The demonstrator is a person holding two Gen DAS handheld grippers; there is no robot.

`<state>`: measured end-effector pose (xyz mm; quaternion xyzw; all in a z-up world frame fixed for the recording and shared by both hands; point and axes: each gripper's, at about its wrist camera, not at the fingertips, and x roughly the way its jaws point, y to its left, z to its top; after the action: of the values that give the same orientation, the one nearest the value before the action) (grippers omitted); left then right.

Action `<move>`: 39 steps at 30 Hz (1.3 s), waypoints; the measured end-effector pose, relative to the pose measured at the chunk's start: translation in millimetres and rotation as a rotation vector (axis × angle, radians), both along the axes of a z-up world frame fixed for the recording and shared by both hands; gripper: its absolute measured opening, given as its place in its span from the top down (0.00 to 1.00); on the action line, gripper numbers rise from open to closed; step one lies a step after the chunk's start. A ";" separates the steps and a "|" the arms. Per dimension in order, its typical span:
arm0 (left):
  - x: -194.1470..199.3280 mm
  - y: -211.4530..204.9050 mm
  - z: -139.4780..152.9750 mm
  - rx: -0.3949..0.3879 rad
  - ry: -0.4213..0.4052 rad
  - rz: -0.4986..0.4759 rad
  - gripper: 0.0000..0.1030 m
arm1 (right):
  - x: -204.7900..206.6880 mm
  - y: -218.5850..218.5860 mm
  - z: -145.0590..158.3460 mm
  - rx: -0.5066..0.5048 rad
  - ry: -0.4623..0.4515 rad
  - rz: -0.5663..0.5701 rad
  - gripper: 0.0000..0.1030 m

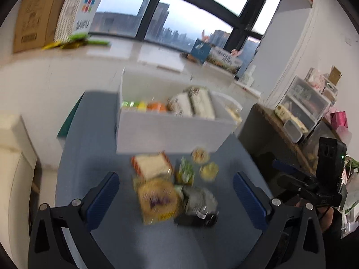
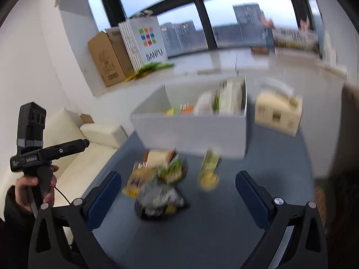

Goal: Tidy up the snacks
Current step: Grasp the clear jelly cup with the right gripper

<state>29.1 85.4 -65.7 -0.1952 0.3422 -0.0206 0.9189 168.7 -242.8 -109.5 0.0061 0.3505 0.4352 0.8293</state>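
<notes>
A white box (image 1: 170,134) (image 2: 193,132) stands on the blue-grey table (image 1: 157,242) (image 2: 224,228), with several snack packs inside. In front of it lies a loose pile: a red-edged cracker pack (image 1: 151,164), a yellow bag (image 1: 157,201) (image 2: 139,179), a green packet (image 1: 185,172) (image 2: 172,171), a silver-black bag (image 1: 199,206) (image 2: 157,201) and small yellow cups (image 1: 208,171) (image 2: 208,180). My left gripper (image 1: 176,198) hovers open over the pile, nothing between its fingers. My right gripper (image 2: 178,198) is open too, above the silver-black bag. Both views are motion-blurred.
A beige carton (image 2: 278,112) sits right of the white box. A cream sofa (image 2: 89,148) lies left of the table. A side shelf with clear drawers (image 1: 305,103) stands at the right. Cardboard boxes (image 2: 112,58) and a white bag lean by the window. A hand (image 2: 33,190) holds the left gripper's handle.
</notes>
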 end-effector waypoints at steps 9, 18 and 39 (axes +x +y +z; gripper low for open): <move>-4.3 -13.8 -7.2 0.006 0.009 -0.024 0.00 | 21.7 28.8 -45.2 -0.084 0.117 -0.020 0.00; 1.3 -22.6 -12.0 0.017 0.029 -0.045 0.00 | 68.6 60.5 -77.2 -0.199 0.120 -0.075 0.00; 59.0 -16.4 -37.9 0.034 0.146 0.007 0.00 | 39.8 11.5 -49.6 -0.140 0.039 -0.038 0.62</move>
<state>88.0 69.0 -103.6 -0.1817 0.4077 0.0029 0.8948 208.5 -231.3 -159.2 -0.0370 0.3960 0.3934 0.8289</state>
